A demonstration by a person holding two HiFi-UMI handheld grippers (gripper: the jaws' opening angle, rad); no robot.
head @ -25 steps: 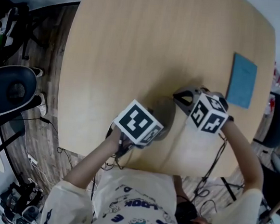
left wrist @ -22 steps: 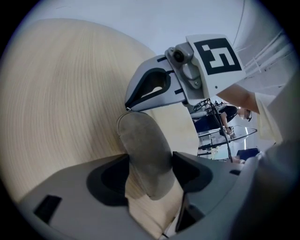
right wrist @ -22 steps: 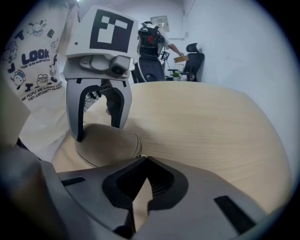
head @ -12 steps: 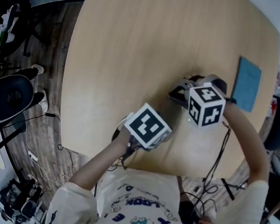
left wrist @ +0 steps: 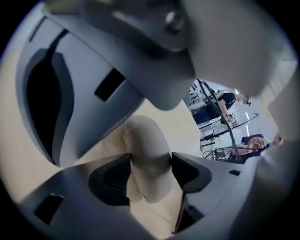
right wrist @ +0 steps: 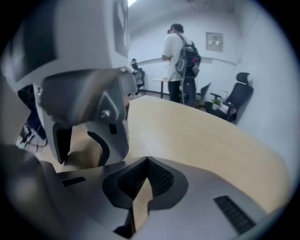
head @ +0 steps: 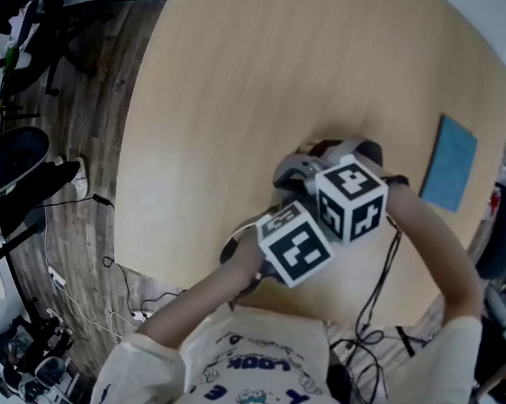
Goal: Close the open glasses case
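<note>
In the left gripper view, my left gripper (left wrist: pixel 150 169) is shut on a pale beige, rounded glasses case (left wrist: pixel 144 138), with a dark pad pressing each side. Whether its lid is down I cannot tell. The right gripper's grey body (left wrist: pixel 117 70) looms just above the case. In the right gripper view my right gripper (right wrist: pixel 147 164) is shut with nothing between its pads, and the case (right wrist: pixel 83 158) shows under the left gripper's fingers (right wrist: pixel 107 140). In the head view the two marker cubes (head: pixel 295 244) (head: pixel 349 198) sit side by side and hide the case.
The case rests on a light wooden table (head: pixel 244 91), close to its near edge. A blue flat pad (head: pixel 450 164) lies at the right. An office chair (head: pixel 8 160) and cables are on the floor at left. A person with a backpack (right wrist: pixel 180 61) stands far off.
My right gripper has moved left across the table toward the left gripper and rolled; its cube now sits right beside the left cube. The left gripper has stayed in place.
</note>
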